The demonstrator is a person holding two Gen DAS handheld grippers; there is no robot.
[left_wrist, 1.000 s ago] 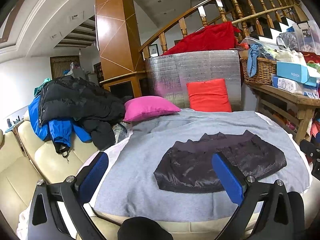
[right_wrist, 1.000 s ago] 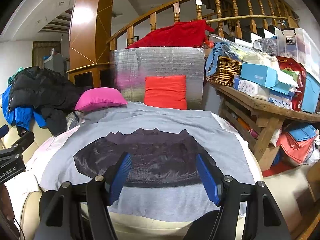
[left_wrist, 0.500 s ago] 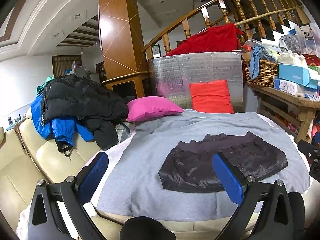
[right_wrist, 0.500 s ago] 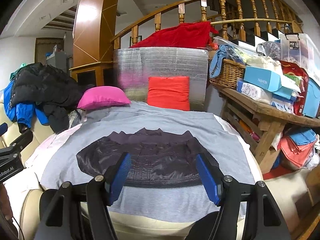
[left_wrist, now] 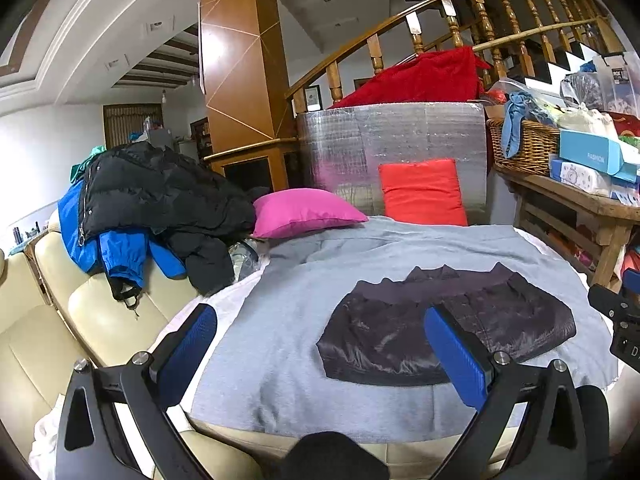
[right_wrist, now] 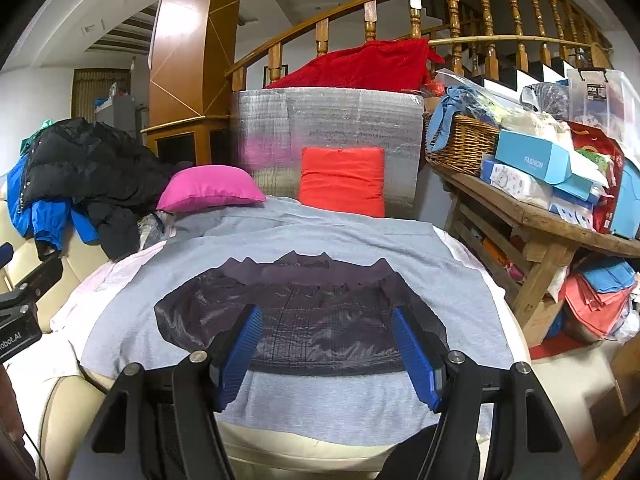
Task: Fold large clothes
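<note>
Dark jacket (right_wrist: 304,312) lies flat on the grey sheet (left_wrist: 280,340), sleeves tucked in, hem toward you, so its near edge is reachable. Your left tongs (left_wrist: 320,344) and right tongs (right_wrist: 326,350) both gape wide, gripping nothing (could be mid-fold or just spread).

The dark jacket (right_wrist: 304,316) was slick, shiny cloth on a matt grey sheet (right_wrist: 320,232). The sofa (left_wrist: 100,312) looked like smooth cream leather, the railing (right_wrist: 452,12) glossy wood, the basket (right_wrist: 464,140) woven wicker.
</note>
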